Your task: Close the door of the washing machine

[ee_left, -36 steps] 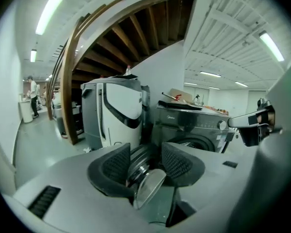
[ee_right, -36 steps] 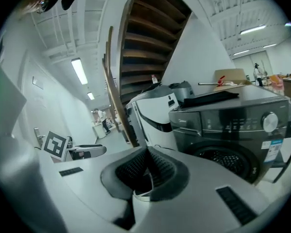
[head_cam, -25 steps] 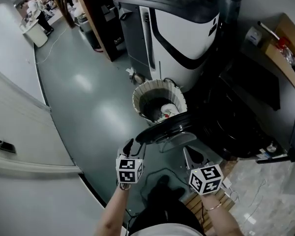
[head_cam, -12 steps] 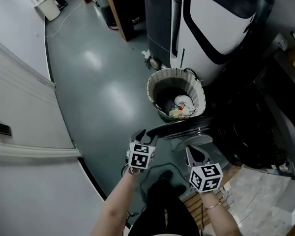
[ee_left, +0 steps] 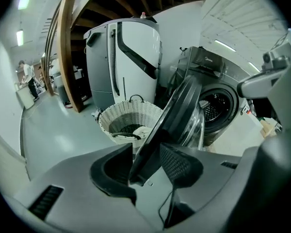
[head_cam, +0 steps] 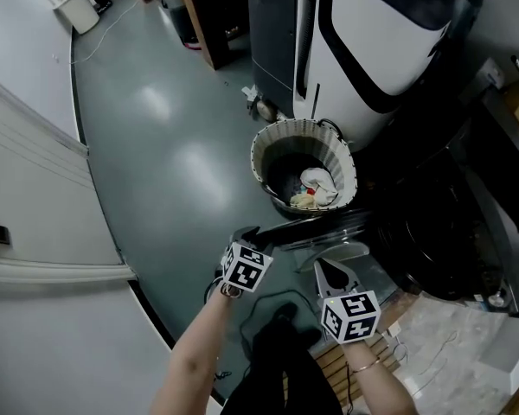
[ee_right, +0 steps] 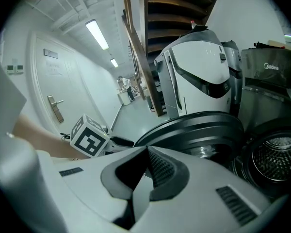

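The dark washing machine (head_cam: 441,232) stands at the right with its round door (head_cam: 316,223) swung open toward me. My left gripper (head_cam: 246,233) is at the door's free end. In the left gripper view the door's dark rim (ee_left: 177,115) runs between the jaws of that gripper (ee_left: 145,166), which have just been closing and now press on it. The drum (ee_left: 216,110) shows behind. My right gripper (head_cam: 331,271) hangs just short of the door (ee_right: 194,130), its jaws (ee_right: 146,152) shut and empty.
A white wicker basket (head_cam: 304,167) with cloth in it stands just beyond the door. A tall white and black appliance (head_cam: 372,41) is behind it. A wooden pallet (head_cam: 342,370) lies under my right arm. A person (ee_left: 26,76) stands far down the hall.
Both grippers have dropped and come in toward the door. The left one has reached the door's free end and its jaws now sit around the rim.
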A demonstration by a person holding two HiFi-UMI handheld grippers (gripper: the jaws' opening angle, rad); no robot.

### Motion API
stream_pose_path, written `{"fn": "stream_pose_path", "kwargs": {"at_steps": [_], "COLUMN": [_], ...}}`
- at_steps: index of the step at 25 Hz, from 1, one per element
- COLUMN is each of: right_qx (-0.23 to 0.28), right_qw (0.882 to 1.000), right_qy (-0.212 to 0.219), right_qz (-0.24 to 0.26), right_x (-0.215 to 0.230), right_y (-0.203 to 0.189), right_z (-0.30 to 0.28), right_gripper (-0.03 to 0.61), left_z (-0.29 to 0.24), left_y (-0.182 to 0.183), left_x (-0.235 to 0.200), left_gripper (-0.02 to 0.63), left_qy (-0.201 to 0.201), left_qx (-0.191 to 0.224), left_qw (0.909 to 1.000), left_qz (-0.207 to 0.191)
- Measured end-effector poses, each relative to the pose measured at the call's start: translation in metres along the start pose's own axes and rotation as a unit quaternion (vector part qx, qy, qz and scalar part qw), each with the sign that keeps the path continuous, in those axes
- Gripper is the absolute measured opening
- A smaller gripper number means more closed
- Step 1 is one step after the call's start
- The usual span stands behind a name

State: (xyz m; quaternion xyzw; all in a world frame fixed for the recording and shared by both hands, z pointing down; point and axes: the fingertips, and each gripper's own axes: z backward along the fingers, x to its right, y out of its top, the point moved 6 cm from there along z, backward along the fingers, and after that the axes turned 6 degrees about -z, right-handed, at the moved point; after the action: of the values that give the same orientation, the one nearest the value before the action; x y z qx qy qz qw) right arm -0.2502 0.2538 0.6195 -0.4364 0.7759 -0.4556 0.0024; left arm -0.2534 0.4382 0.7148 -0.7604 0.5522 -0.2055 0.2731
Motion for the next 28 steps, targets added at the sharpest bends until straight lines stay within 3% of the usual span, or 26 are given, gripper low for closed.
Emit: {"fn": "stream_pose_path", "kwargs": {"at_steps": [7,11,13,21,28], "right_qx": [0.012,0.016,0.019,0.033,0.044], "right_qw": [1.000,0.999,0.999,0.995,0.988], "right_qy": [-0.010,-0.021,-0.032,-0.080,-0.116], "right_qz": [-0.014,-0.022,-0.028,-0.057,-0.086], "right_x": [-0.002,0.004,0.009,0.032,0.052], "right_y": [0.004,-0.001,-0.006,-0.026,-0.054], "right_z": [0.017,0.033,0.045,0.101,0.152], "right_gripper": [0.008,0.008,0.008,0.008,0.008], "left_z": [-0.005,-0.005,-0.002,0.019,0.032], "left_y": [0.006,0.003,-0.002,-0.022,-0.035], "left_x": [0.008,0.021,0.032,0.092,0.163], "left_gripper": [0.186,0.167,0.156,0.155,0.155], "left_qy": [-0.026,-0.034,-0.041,-0.067,-0.111], "left_qx": [-0.038,-0.061,-0.069,-0.073,-0.092], "left_qw": [0.9972,0.9901,0.9877,0.9909,0.9828], "left_qz": [-0.060,-0.122,-0.135,-0.091,-0.116]}}
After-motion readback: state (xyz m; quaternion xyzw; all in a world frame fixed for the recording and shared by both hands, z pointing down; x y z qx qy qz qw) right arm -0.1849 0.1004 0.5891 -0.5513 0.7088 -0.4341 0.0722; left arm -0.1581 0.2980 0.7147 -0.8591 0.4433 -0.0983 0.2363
